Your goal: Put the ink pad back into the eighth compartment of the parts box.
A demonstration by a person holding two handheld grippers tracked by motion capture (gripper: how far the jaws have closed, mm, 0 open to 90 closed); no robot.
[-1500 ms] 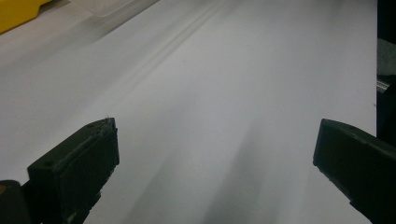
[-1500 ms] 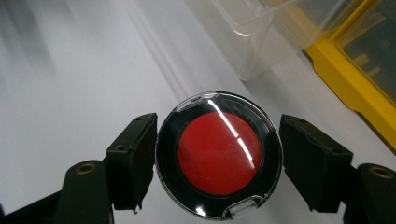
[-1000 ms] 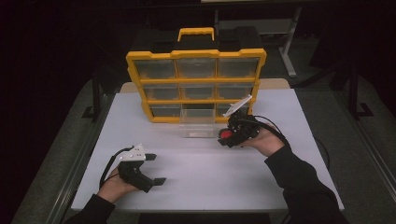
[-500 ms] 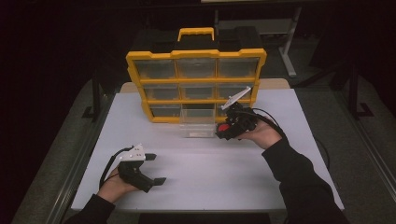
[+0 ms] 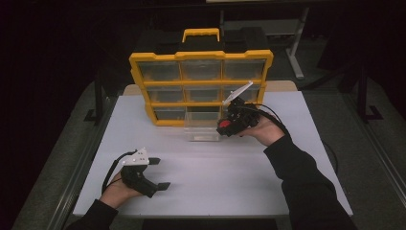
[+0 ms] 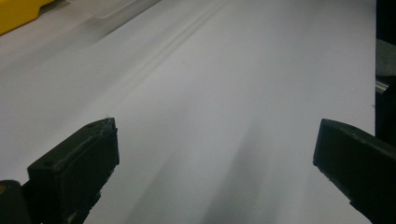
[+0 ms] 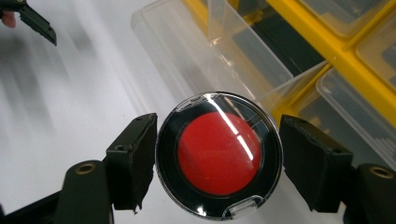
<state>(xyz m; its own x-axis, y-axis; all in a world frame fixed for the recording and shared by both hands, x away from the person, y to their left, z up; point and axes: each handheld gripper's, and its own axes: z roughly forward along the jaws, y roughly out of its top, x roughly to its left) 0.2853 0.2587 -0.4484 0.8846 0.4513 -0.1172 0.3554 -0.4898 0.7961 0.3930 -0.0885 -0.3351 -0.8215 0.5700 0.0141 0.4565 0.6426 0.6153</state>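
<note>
Right gripper [image 5: 225, 128] nearer clear drawer [image 5: 203, 130]

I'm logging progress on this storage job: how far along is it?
Done: the clear drawer stands pulled out of the yellow organizer. In hand: the right gripper holds the round red case just above it. Left: dropping the case in, closing the drawer. The left gripper rests open.

Round red compact with clear lid [image 7: 219, 156]: glossy plastic
Yellow organiser case [image 5: 201, 86]: smooth plastic, clear drawers
White desk [image 5: 215, 167]: smooth, matt
Right gripper [image 7: 217, 154]: matt black pads
</note>
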